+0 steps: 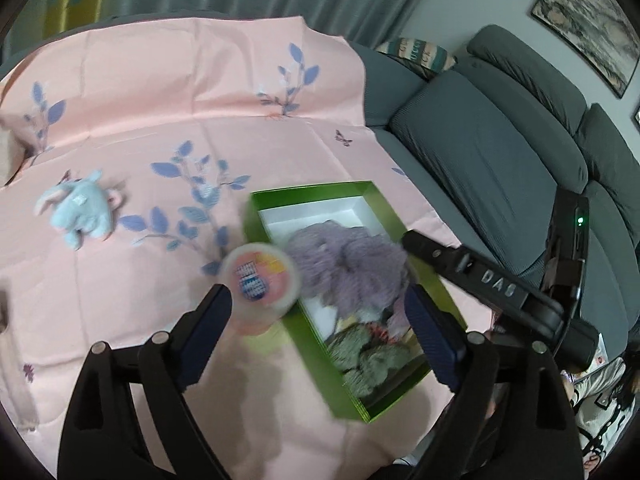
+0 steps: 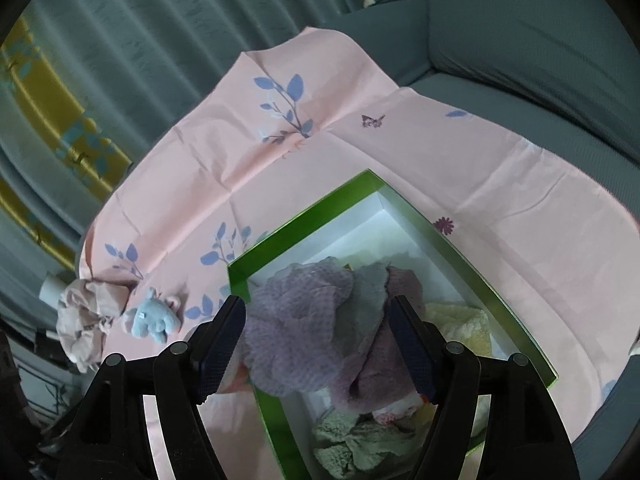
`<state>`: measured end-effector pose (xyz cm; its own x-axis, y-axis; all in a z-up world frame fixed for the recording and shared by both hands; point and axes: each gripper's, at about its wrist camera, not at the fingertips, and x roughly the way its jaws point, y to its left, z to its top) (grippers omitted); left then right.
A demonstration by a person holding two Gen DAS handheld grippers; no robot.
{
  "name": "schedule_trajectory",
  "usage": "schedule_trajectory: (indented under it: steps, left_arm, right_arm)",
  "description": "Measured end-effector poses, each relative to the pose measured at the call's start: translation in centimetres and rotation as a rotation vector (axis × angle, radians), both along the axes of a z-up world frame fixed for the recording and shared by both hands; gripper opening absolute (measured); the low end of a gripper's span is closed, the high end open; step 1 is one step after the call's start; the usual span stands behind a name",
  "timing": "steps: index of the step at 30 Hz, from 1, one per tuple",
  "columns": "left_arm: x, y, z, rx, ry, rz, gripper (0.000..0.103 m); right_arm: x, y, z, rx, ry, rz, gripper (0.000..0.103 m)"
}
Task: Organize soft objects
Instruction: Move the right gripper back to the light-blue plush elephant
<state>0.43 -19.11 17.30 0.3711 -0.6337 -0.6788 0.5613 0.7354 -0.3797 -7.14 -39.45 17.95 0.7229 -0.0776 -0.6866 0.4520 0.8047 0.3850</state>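
A green box (image 1: 362, 192) with a white inside lies on a pink floral cloth (image 1: 168, 92). It holds a purple mesh puff (image 1: 344, 264), a grey-green scrunchie (image 1: 368, 356) and other soft pieces. My left gripper (image 1: 320, 316) is open above the box's near left wall; a round pink tub (image 1: 262, 280) sits blurred by its left finger. My right gripper (image 2: 316, 340) is open over the box (image 2: 304, 216), with the purple puff (image 2: 296, 320) between its fingers. A small blue plush elephant (image 1: 78, 208) lies on the cloth to the left; it also shows in the right wrist view (image 2: 154, 318).
A grey sofa (image 1: 500, 148) runs along the right side. The right gripper's body (image 1: 500, 284) crosses over the box's right edge. A crumpled pale pink fabric piece (image 2: 86, 320) lies at the cloth's left edge. Teal curtains (image 2: 160, 40) hang behind.
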Motion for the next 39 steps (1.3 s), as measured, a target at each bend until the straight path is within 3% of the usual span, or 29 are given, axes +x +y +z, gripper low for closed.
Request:
schedule_trajectory:
  steps: [2, 4, 5, 15, 19, 23, 30, 35, 39]
  left_arm:
    - [-0.1, 2.2, -0.3, 0.004, 0.008, 0.039, 0.09]
    - [-0.1, 4.2, -0.7, 0.008, 0.014, 0.073, 0.096]
    - [-0.2, 5.3, -1.0, 0.012, 0.019, 0.1, 0.096]
    - [-0.8, 17.3, -6.6, 0.075, 0.11, 0.335, 0.097]
    - [-0.6, 21.2, -8.9, 0.048, 0.168, 0.441, 0.097]
    - [-0.3, 23.1, -10.1, 0.028, 0.172, 0.498, 0.097]
    - [-0.3, 24.5, -10.9, 0.029, 0.197, 0.516, 0.097]
    - [-0.5, 25.4, -10.7, 0.042, 0.183, 0.549, 0.097]
    - [-0.4, 25.7, -10.6, 0.06, 0.176, 0.56, 0.097]
  right_arm:
    - [-0.1, 0.7, 0.4, -0.024, -0.006, 0.01, 0.076]
    - [-0.2, 1.5, 0.8, -0.042, -0.015, 0.023, 0.088]
    - [-0.3, 1.9, 0.9, -0.049, -0.025, 0.029, 0.09]
    - [0.6, 6.3, 1.6, -0.084, -0.049, 0.137, 0.09]
    - [1.2, 9.2, 1.8, -0.061, -0.061, 0.232, 0.09]
    - [2.8, 14.0, 2.1, -0.049, -0.065, 0.355, 0.09]
    - [11.3, 21.5, 0.2, -0.012, 0.09, 0.422, 0.09]
    - [18.4, 24.9, -1.8, -0.009, 0.195, 0.403, 0.09]
    - [23.3, 26.3, -3.1, 0.009, 0.224, 0.338, 0.09]
